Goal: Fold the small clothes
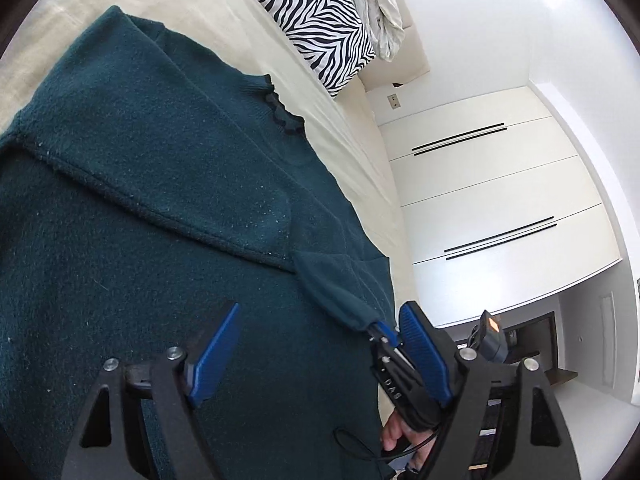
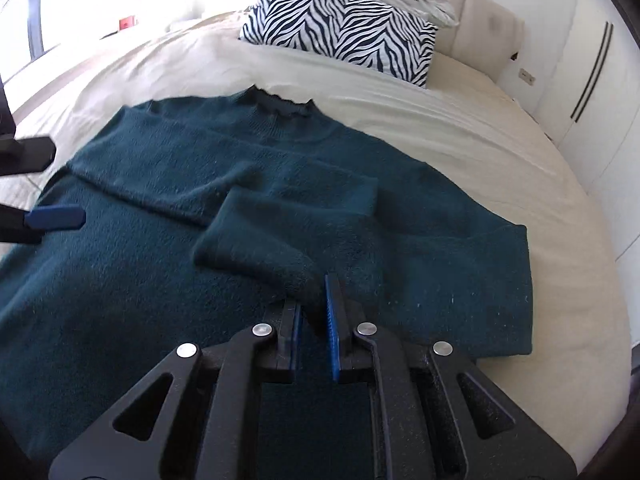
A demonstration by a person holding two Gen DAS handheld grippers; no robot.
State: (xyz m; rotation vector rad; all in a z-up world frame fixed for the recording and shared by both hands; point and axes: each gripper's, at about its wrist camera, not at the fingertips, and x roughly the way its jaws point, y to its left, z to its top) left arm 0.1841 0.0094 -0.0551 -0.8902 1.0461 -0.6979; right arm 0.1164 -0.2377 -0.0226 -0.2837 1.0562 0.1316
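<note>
Nearest to the right wrist camera, the cuff (image 2: 298, 276) of one sleeve (image 2: 280, 228) is being pinched by the right claw (image 2: 316, 304), whose blue pads are pressed together on the knit; in the left wrist view the same claw (image 1: 382, 330) is seen gripping the sleeve end (image 1: 340, 292). The left claw (image 1: 316, 344) is being held spread wide above the sweater's body, nothing between its pads; it is seen from the side, at the sweater's left edge, in the right wrist view (image 2: 56, 218). The dark green sweater (image 2: 160, 200) is lying flat on the cream bed (image 2: 460, 132), with this sleeve being laid across its front, just below a second band of knit that appears to be the other sleeve already folded in. The folding is judged to be partly done: the sleeves are being brought in, while the body is not yet being folded over and the hem is still spread out. Beyond the ruffled collar (image 2: 284, 104), a zebra-print pillow (image 2: 340, 36) is resting, and a white wardrobe (image 1: 500, 200) is standing farthest from the sweater.
</note>
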